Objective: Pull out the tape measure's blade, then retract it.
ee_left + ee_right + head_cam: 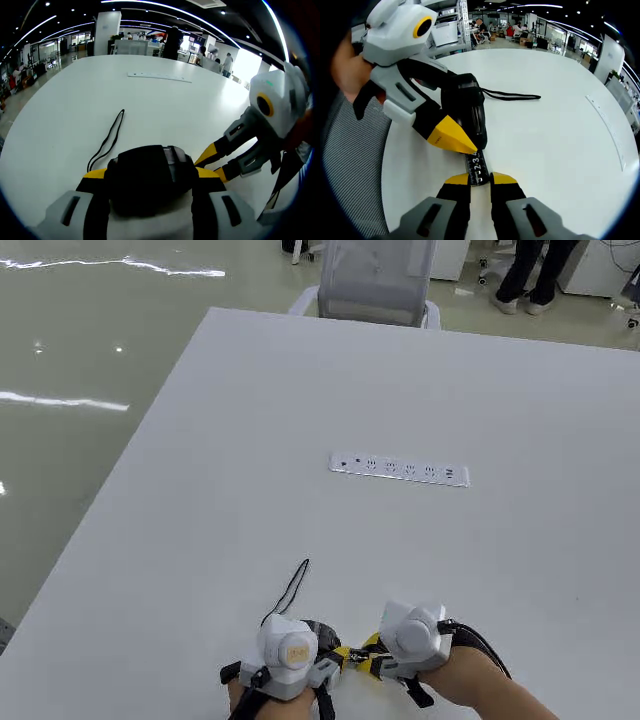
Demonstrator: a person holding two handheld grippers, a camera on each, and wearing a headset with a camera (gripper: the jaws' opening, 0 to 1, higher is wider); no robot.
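Note:
The black tape measure (pixel 150 175) sits on the white table, and my left gripper (pixel 150 200) is shut on its body, one yellow-tipped jaw on each side. A short length of the black numbered blade (pixel 477 167) sticks out of the case (pixel 467 107). My right gripper (pixel 480 178) is shut on the end of that blade. In the head view the left gripper (pixel 335 658) and right gripper (pixel 368 652) meet tip to tip at the near table edge. The tape's black wrist strap (pixel 293 585) trails away across the table.
A white power strip (pixel 400 469) lies flat in the middle of the white table (pixel 250 440). A grey office chair (pixel 375 280) stands at the far edge, and a person's legs (pixel 530 275) are beyond it. The table's left edge drops to a glossy floor.

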